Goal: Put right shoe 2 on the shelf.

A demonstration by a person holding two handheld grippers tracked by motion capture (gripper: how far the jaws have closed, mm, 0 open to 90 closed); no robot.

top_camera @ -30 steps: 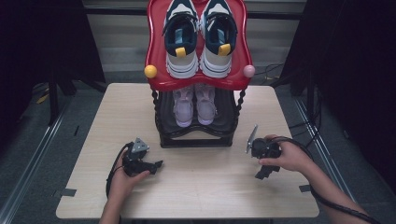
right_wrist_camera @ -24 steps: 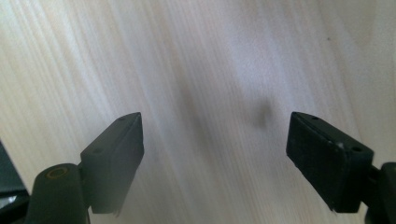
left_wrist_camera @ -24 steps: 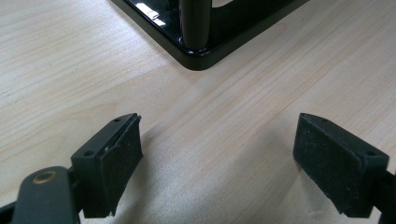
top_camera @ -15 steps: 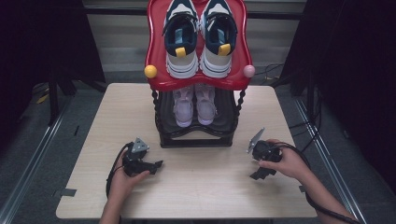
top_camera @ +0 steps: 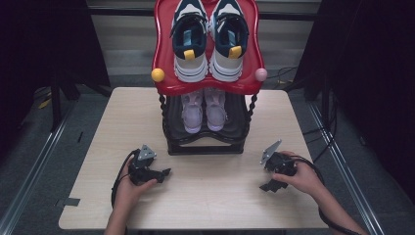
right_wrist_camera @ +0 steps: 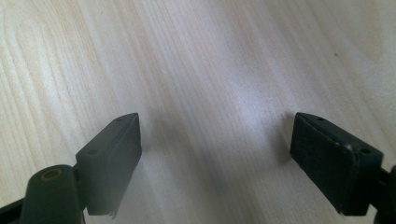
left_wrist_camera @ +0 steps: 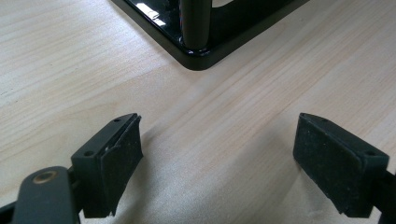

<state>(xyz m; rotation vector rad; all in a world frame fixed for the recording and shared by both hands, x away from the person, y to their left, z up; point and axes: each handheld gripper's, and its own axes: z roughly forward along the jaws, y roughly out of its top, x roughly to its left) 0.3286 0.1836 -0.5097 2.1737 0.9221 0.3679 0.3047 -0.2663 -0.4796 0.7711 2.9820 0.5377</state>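
- Left gripper (top_camera: 165, 172) and right gripper (top_camera: 268, 186) are being held wide open and empty, low in the frame on the pale wooden desk (top_camera: 210, 196).
- Nothing is being gripped yet; the black-and-red two-tier shoe rack (top_camera: 205, 144) at centre, nearest them, is standing untouched.

The rack (top_camera: 205, 142) is a black two-tier stand with a glossy red top tray, standing upright between and beyond the left gripper (top_camera: 164, 172) and right gripper (top_camera: 266, 186). Navy-and-white sneakers (top_camera: 209, 41) sit side by side on top; pale lilac shoes (top_camera: 203, 110) sit below. Its black base corner (left_wrist_camera: 198, 58) lies just ahead of the left gripper.
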